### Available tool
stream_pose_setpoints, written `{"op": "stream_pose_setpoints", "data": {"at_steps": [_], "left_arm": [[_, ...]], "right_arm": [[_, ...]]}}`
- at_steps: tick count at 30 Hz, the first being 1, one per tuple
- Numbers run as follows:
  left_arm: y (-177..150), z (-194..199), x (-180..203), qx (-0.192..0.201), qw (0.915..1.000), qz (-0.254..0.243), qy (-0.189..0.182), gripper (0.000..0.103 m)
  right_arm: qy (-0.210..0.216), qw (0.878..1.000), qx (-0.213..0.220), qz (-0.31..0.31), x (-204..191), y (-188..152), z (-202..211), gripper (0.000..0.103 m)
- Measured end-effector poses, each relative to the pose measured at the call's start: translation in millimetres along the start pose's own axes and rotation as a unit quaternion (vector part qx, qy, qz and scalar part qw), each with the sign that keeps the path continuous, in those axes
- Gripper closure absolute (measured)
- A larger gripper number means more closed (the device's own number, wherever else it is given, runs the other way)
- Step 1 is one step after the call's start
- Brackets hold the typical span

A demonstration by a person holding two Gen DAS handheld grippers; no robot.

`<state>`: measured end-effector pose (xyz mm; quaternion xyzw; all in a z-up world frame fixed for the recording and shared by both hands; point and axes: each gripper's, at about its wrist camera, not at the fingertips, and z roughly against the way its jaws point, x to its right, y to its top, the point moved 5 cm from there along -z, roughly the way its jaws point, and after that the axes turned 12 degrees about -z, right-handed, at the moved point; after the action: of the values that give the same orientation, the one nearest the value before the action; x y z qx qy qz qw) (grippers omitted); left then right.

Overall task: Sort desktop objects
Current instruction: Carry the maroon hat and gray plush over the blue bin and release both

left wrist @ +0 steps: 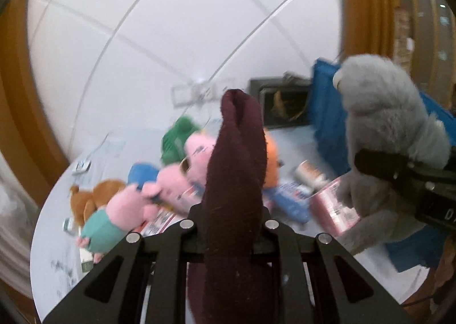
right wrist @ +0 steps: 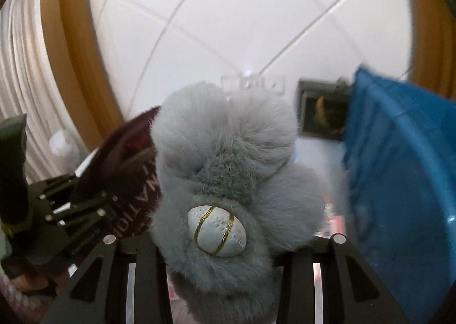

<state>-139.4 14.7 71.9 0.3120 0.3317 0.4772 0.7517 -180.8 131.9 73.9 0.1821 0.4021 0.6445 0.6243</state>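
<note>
Two held items above a crowded table (left wrist: 54,210)

The cloth (left wrist: 233,181) stands between the left gripper's (left wrist: 230,224) jaws, the plush toys (left wrist: 159,181) behind it on the table; the furry toy (left wrist: 384,130) hangs right, before the bin (left wrist: 327,113).

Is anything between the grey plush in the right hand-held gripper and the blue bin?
Nothing visible: the fluffy grey plush toy, held in the right hand-held gripper, has open air toward the blue plastic bin on its right.
</note>
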Motion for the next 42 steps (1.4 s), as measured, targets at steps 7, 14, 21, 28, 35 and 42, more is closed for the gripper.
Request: {"op": "stream_pose_setpoints", "data": {"at_steps": [7,14,21,28,35,42], "left_arm": [[53.8,39.3,51.8,0.074,0.9961,-0.036,-0.033,0.087],[130.8,74.7,123.3,0.159,0.9826,-0.069,-0.067,0.087],[207.9,91.4,217.4,0.209,0.9664,-0.094,-0.117,0.087],[241.5,58.6,318.0,0.157,0.9615,-0.136,-0.18,0.087],[210.4,3.9,365.2,0.045,0.9623,-0.189,-0.19,0.087],[188.3,-9.3,370.1,-0.012,0.961,-0.188,-0.202,0.085]], "right_arm": [[-0.043,0.995,0.087,-0.021,31.9,18.3,101.4,0.066],[-0.101,0.979,0.171,-0.051,89.7,41.1,201.2,0.066],[-0.168,0.962,0.2,-0.075,173.5,56.0,264.7,0.066],[-0.18,0.965,0.159,-0.109,257.4,51.3,265.0,0.066],[-0.171,0.971,0.081,-0.148,313.6,17.0,228.5,0.065],[-0.162,0.972,0.034,-0.169,328.7,-2.2,208.1,0.064]]}}
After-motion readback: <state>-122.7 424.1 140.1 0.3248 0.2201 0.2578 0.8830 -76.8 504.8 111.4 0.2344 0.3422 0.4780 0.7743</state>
